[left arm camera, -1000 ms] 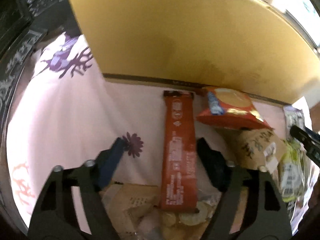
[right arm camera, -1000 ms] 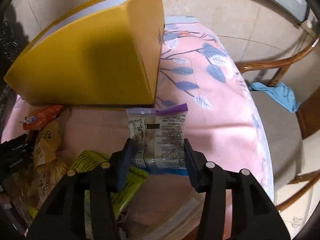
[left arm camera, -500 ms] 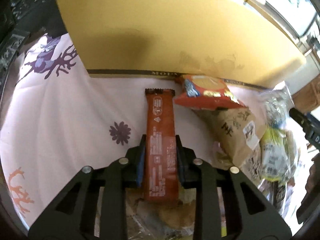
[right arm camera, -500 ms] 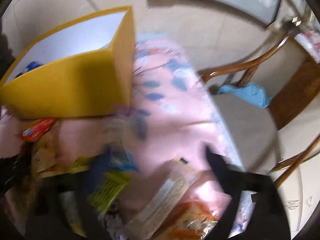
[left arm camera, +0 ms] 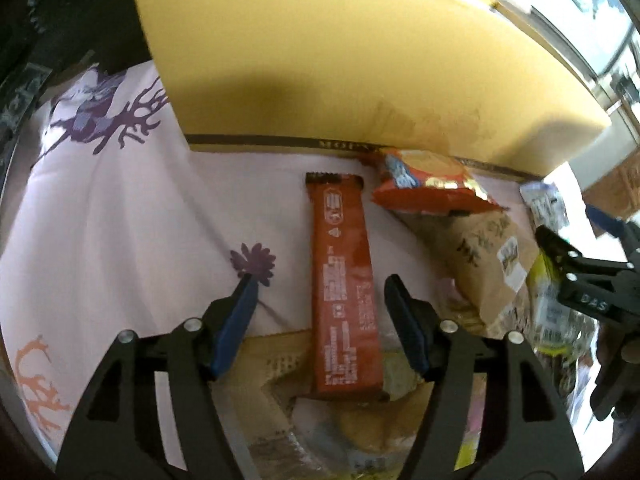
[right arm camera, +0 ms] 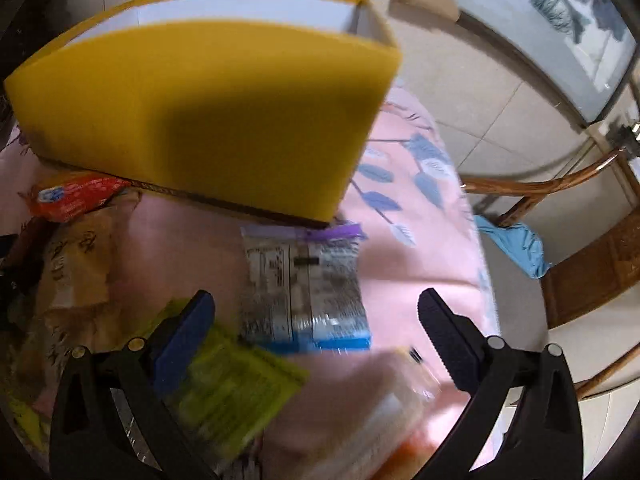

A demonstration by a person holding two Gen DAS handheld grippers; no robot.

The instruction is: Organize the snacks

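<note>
My left gripper (left arm camera: 320,312) is open, its jaws on either side of a long red-brown snack bar (left arm camera: 344,280) lying on the cloth, not touching it. A red snack bag (left arm camera: 428,188) and a brown paper bag (left arm camera: 484,256) lie to its right, by the yellow box (left arm camera: 340,60). My right gripper (right arm camera: 316,332) is open and empty above a clear pouch with a purple top and blue bottom (right arm camera: 304,280). A green packet (right arm camera: 228,392) lies under its left finger. The yellow box (right arm camera: 200,112) stands open behind, with white inner walls.
A pink floral tablecloth (right arm camera: 420,208) covers the round table, whose edge falls off to the right. A wooden chair with a blue cloth (right arm camera: 516,244) stands beyond it. The right gripper shows in the left wrist view (left arm camera: 592,288). More packets lie piled in front (left arm camera: 360,432).
My left gripper closed around the red-brown bar, then opened again. My right gripper let go of the clear pouch, opened wide and swung about; the view is still blurred.
</note>
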